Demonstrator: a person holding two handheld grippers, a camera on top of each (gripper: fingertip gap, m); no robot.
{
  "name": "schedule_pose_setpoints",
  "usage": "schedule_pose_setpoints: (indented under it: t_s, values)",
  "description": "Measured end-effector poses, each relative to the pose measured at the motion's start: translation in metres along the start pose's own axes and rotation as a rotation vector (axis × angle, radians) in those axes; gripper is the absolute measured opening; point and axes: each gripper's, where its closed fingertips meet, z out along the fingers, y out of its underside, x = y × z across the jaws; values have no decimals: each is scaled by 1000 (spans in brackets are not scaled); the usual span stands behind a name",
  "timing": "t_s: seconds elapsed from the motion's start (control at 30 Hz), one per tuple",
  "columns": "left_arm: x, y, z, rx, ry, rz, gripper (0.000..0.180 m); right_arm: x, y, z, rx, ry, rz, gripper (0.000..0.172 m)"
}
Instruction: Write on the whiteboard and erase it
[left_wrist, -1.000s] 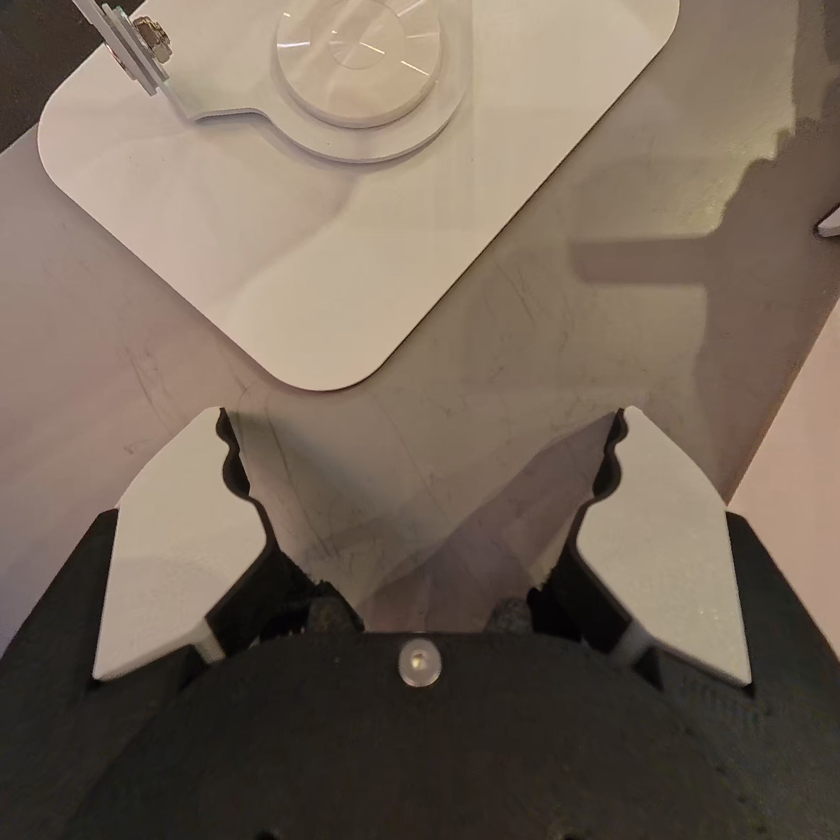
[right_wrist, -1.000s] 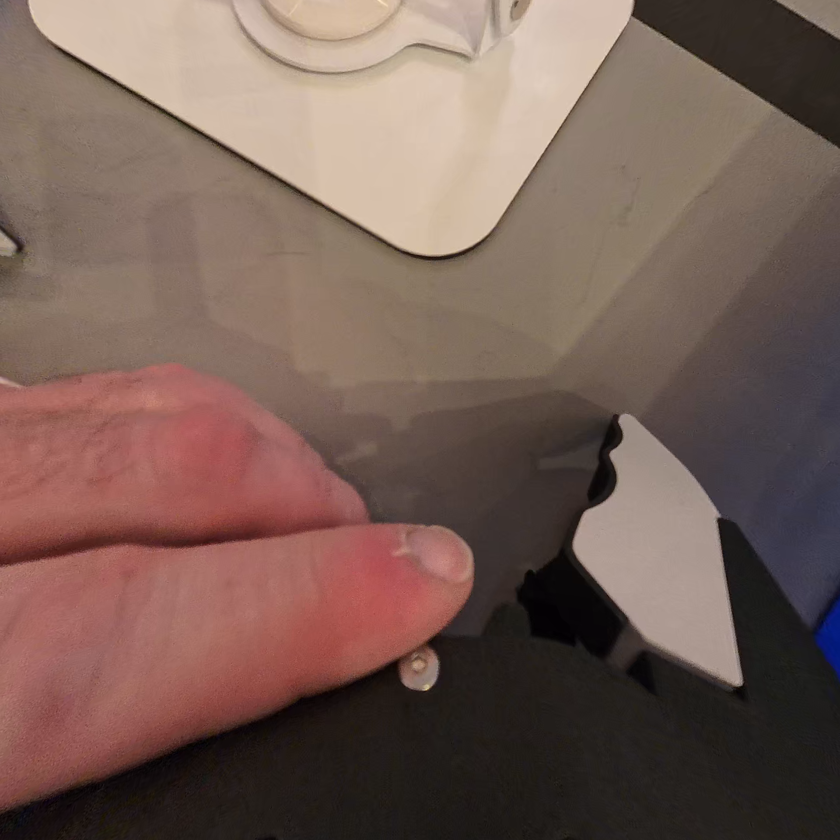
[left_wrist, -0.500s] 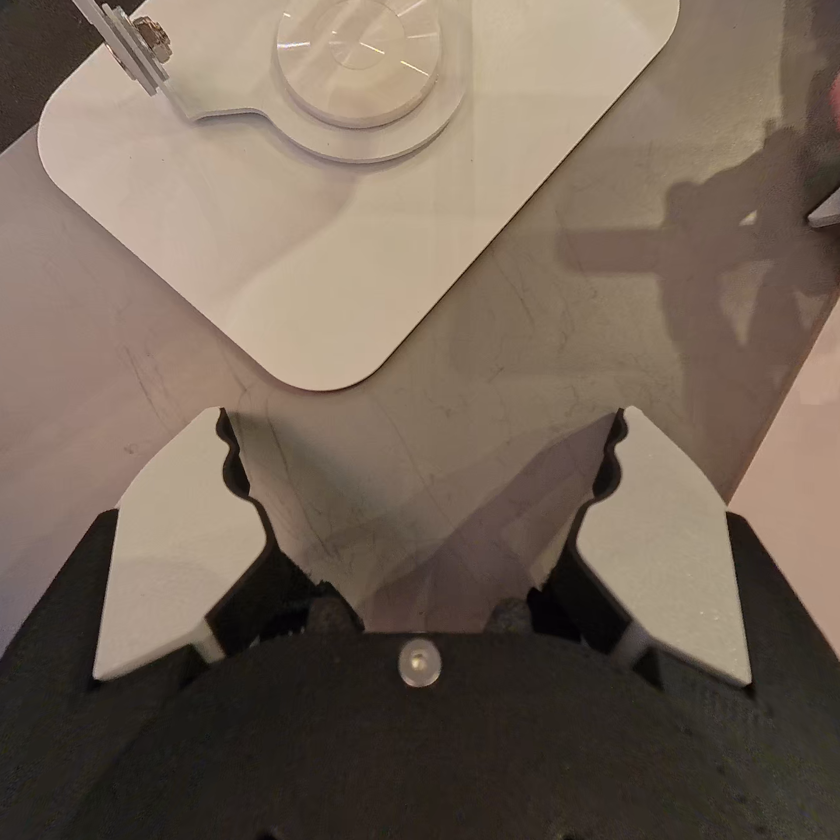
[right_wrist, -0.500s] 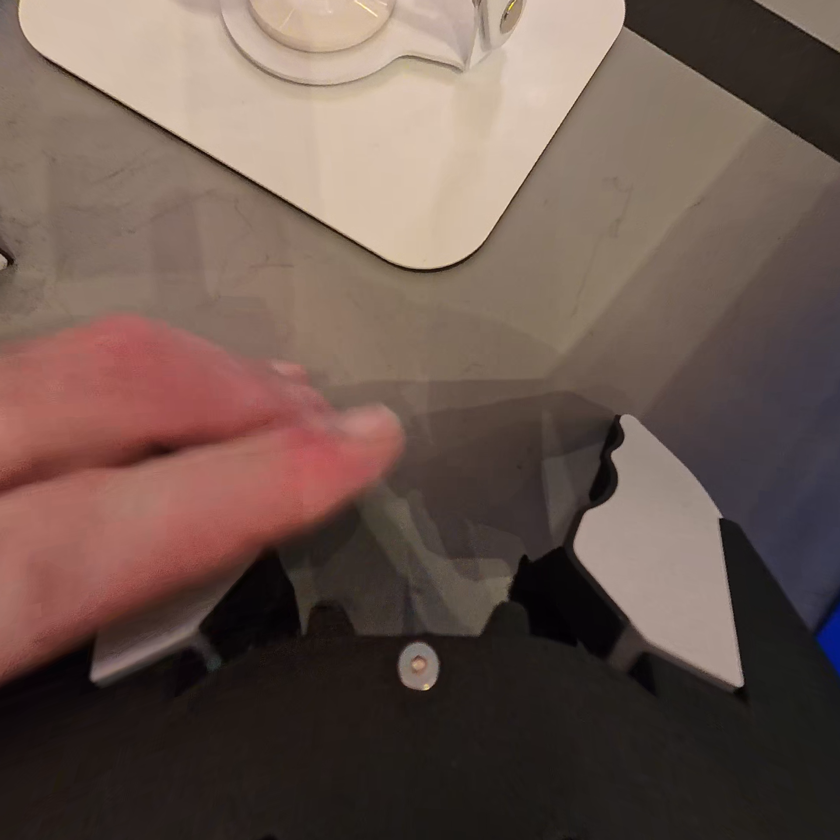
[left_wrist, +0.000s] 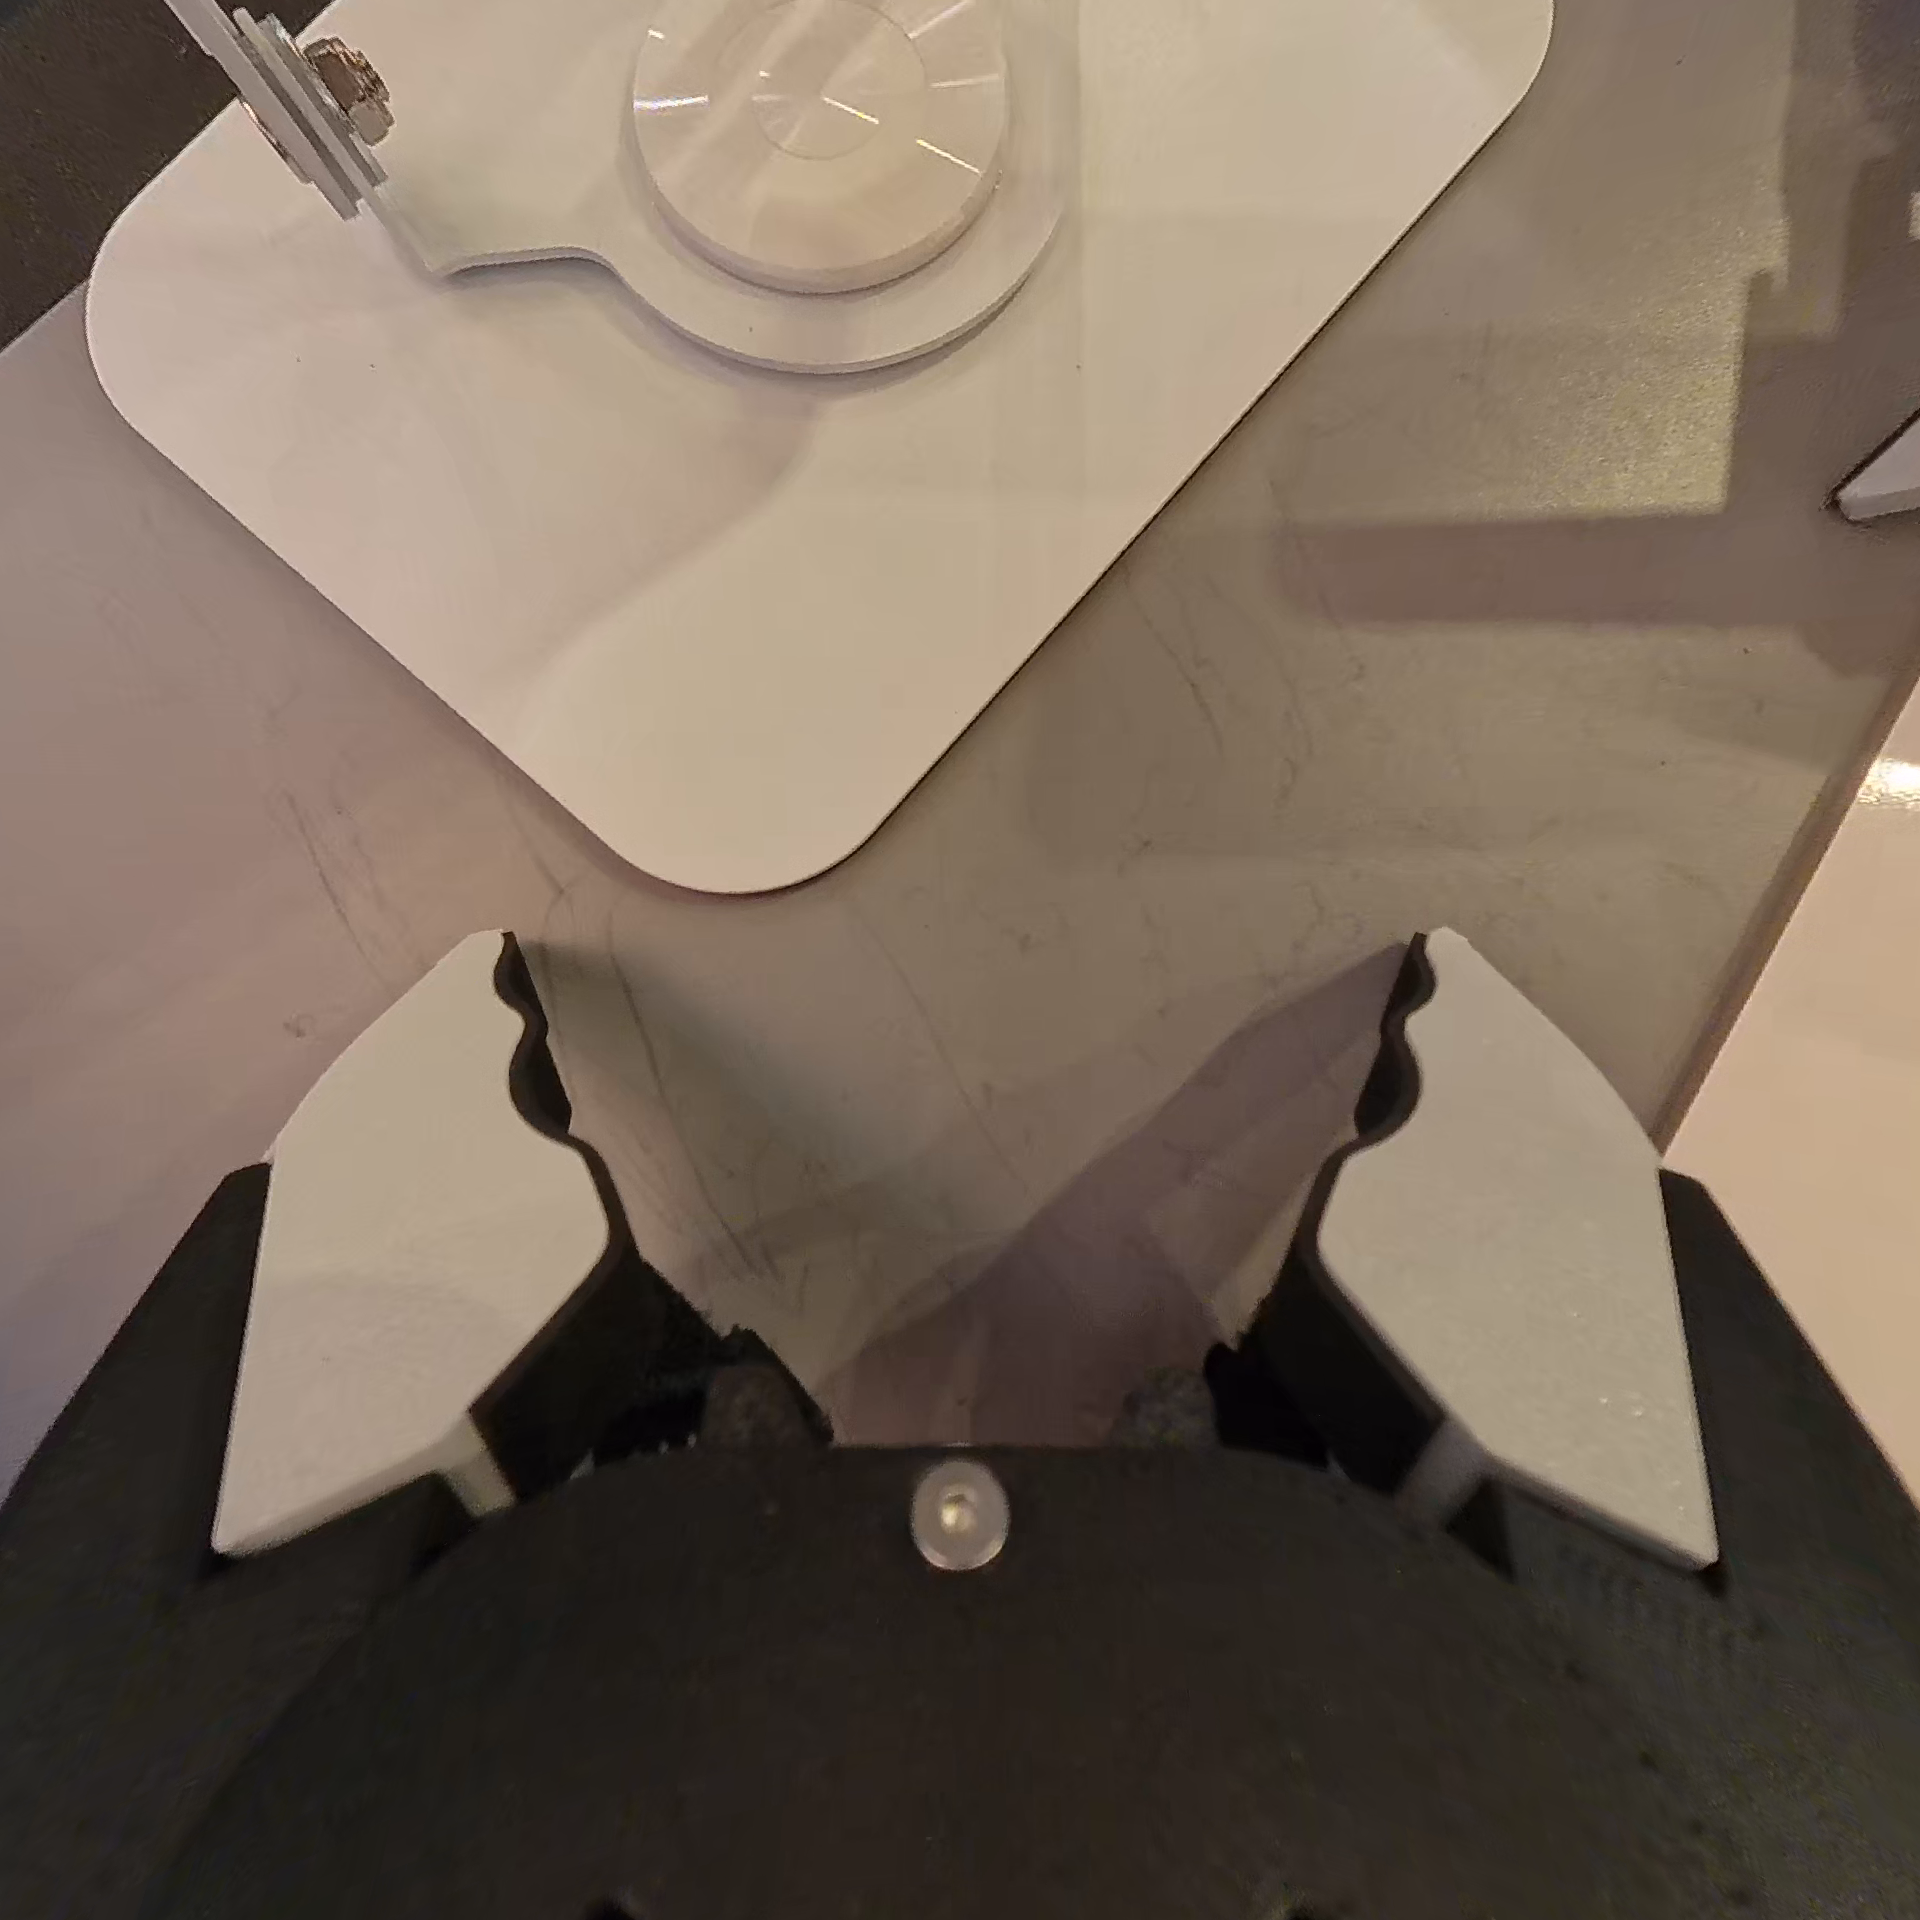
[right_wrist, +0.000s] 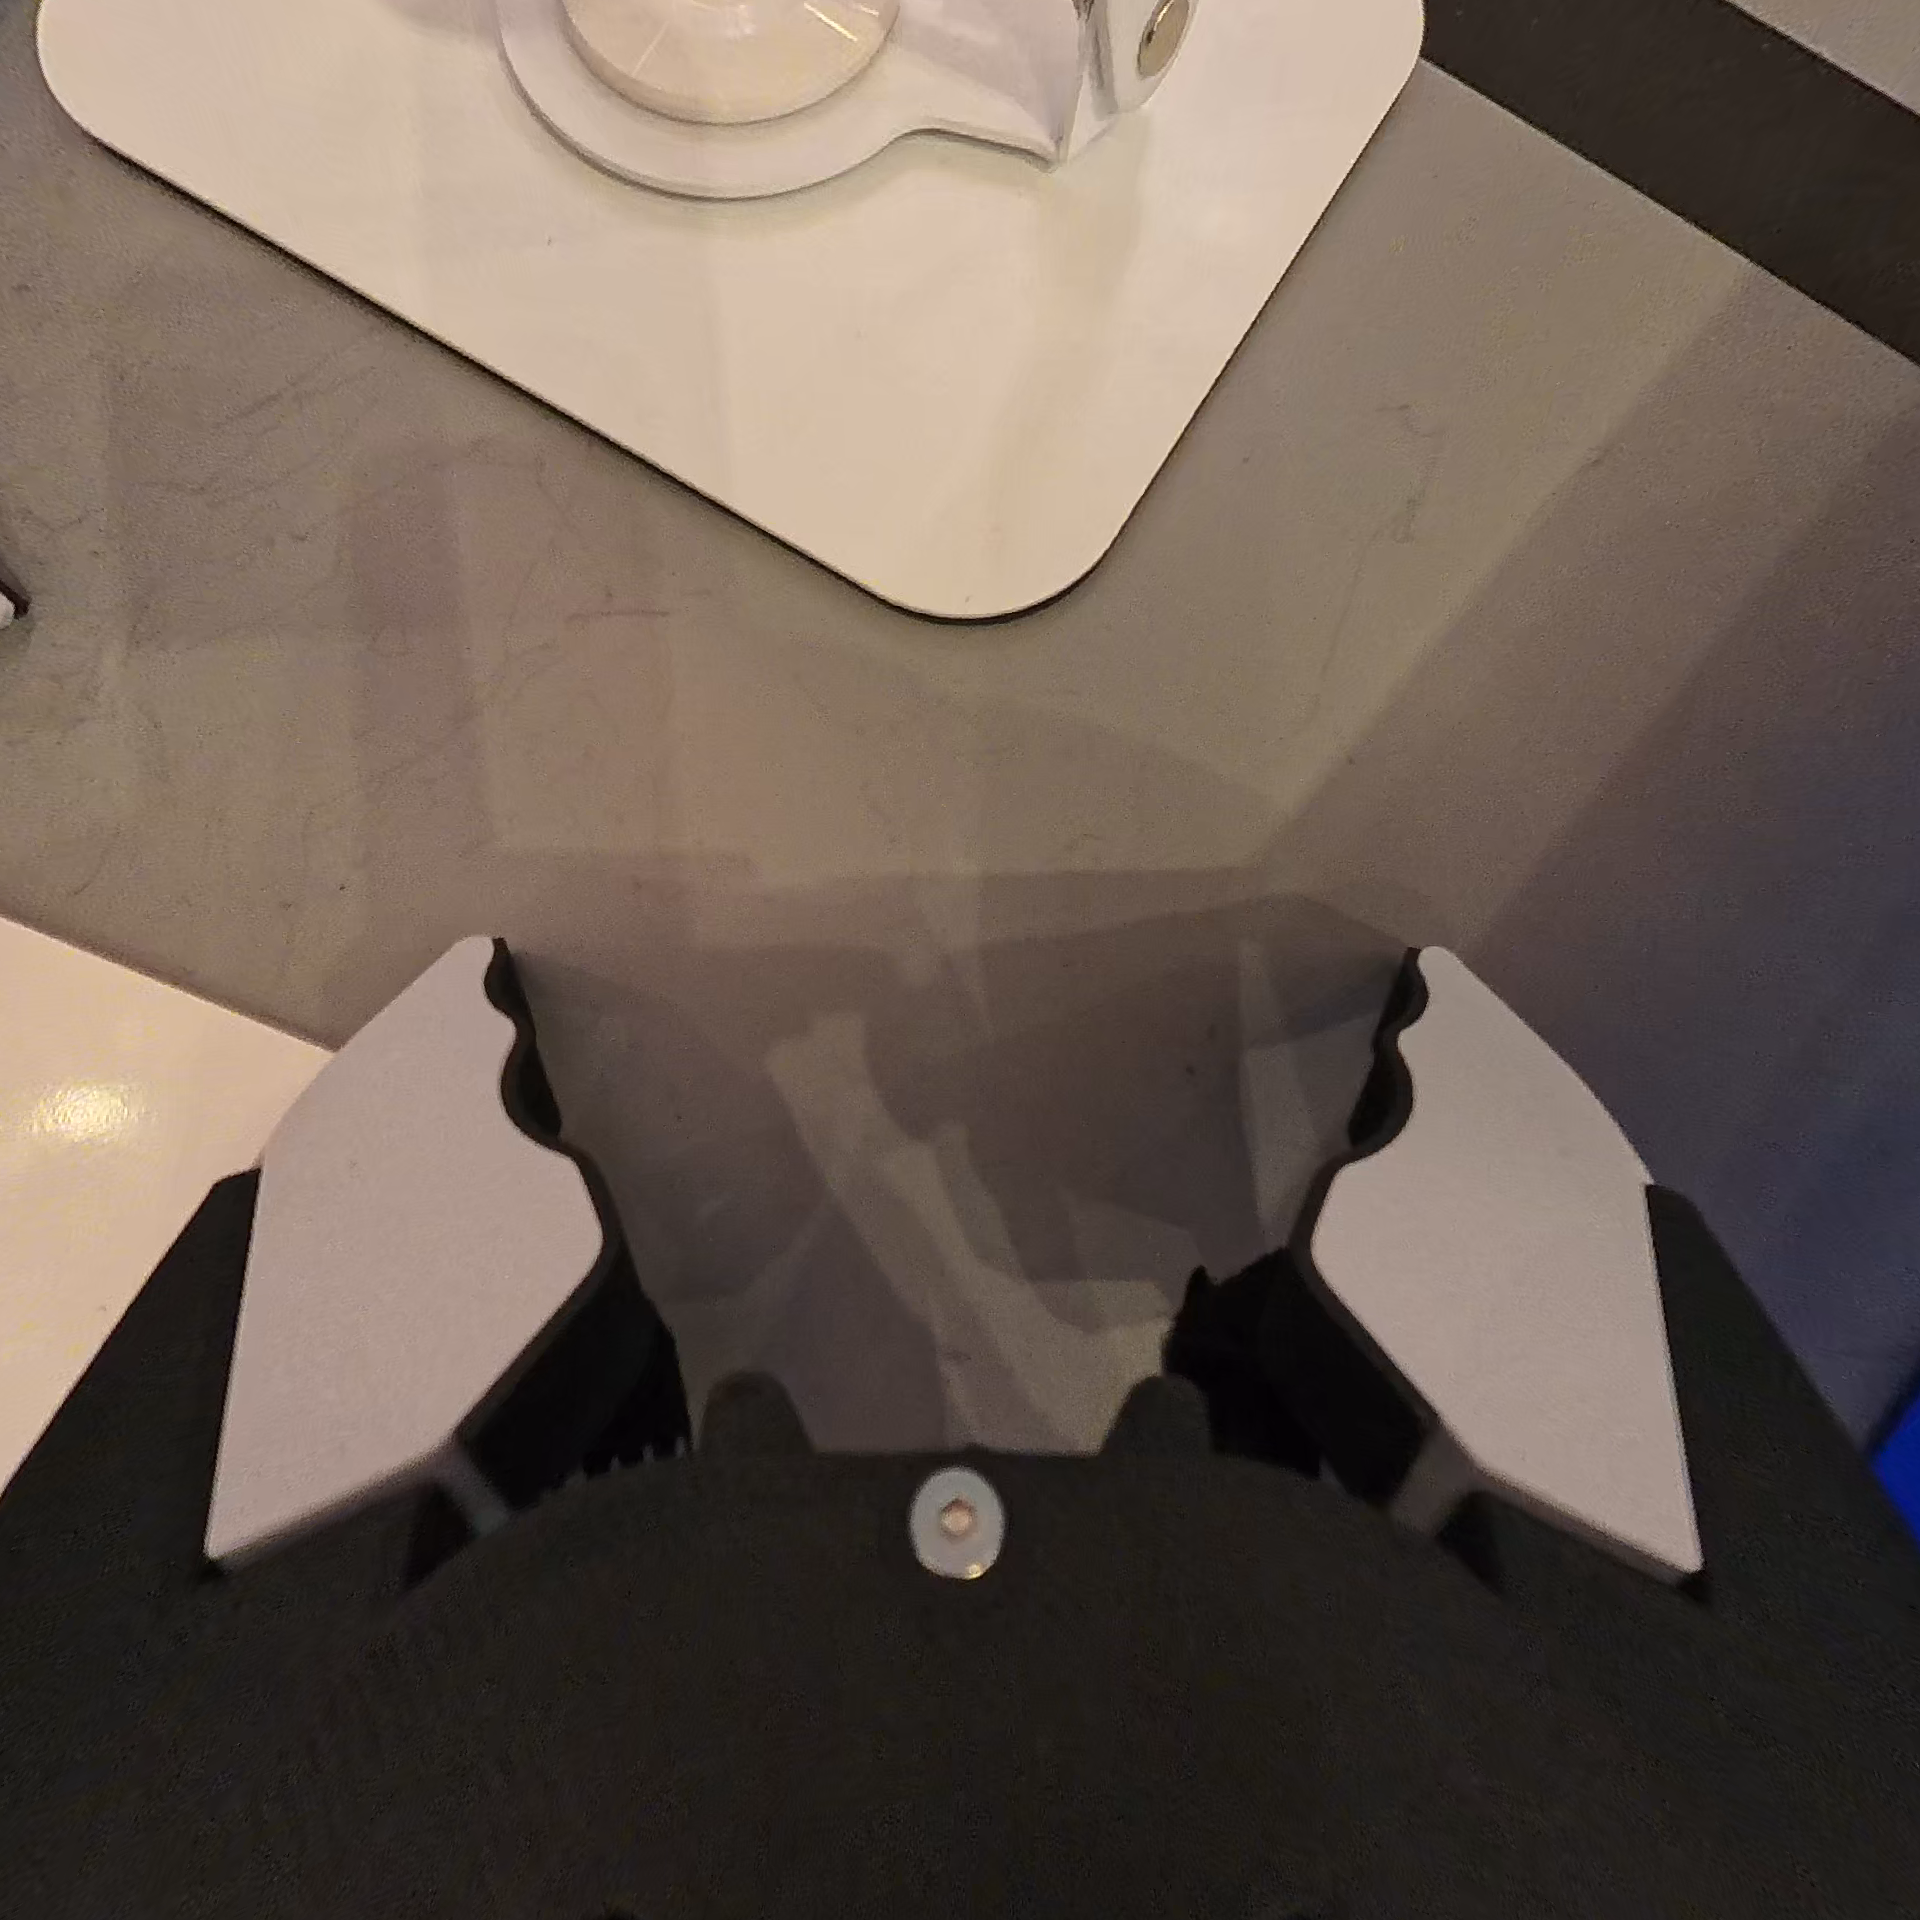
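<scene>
Nearest the lens, the left gripper (left_wrist: 960, 945) has its two white fingers (left_wrist: 416, 1236) spread wide with only bare grey table (left_wrist: 1195, 883) between them; nothing is gripped. The right gripper (right_wrist: 951, 961) stands the same way, released and empty, over a glossy patch of the same table that mirrors dim shapes.

Just beyond each pair of fingertips lies a flat white plate with rounded corners (left_wrist: 623, 623), (right_wrist: 831, 395), and farther back on it sits a round white disc (left_wrist: 821, 145) on a hinged bracket. It looks like the foot of a stand and not the whiteboard, though the view is too tight to be sure. No whiteboard, marker or eraser shows plainly in either view, so the task's things seem to lie outside the frames.

The risk from here, as I judge it: both grippers sit low and close to the plate, so a blind reach forward could knock the stand or scrape the glossy top
</scene>
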Motion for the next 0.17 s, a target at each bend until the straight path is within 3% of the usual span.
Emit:
schedule_pose_setpoints:
  t_s: [0.17]
  values:
    - [0,0,0,0,0,0,146,0,0,-5,4,1,5,149]
